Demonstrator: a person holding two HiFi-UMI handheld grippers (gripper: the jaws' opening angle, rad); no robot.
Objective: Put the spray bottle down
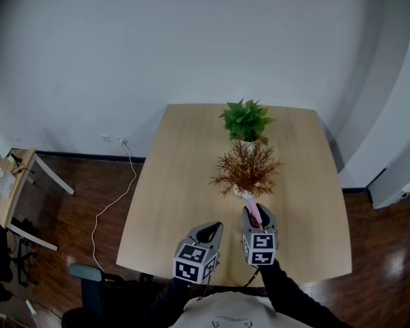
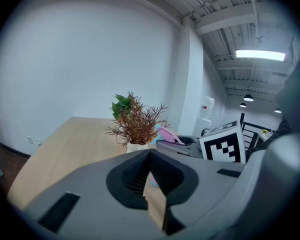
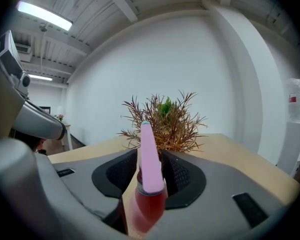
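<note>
Right claw [image 3: 149, 156] loosely apart round the spray bottle [image 3: 151, 181], brown plant [image 3: 182, 129] just ahead; left claw [image 2: 150, 155] slightly apart, empty.

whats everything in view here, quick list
table: 1, light wood, centre
green plant: 1, green in a white pot, far end of the table
dried plant: 1, red-brown in a white pot, in front of the green plant
spray bottle: 1, pink top and reddish body, between the right claw's jaws, just in front of the dried plant
cable: 1, white, on the dark wood floor left of the table
wall sockets: 2, white, low on the wall
side desk: 1, wood, cluttered, far left
chair: 1, dark, bottom left
cabinet: 1, white, far right
left claw: 1, grey, jaws slightly apart, empty
right claw: 1, grey, around the bottle, grip unclear
sleeves: 2, dark, bottom edge
</note>
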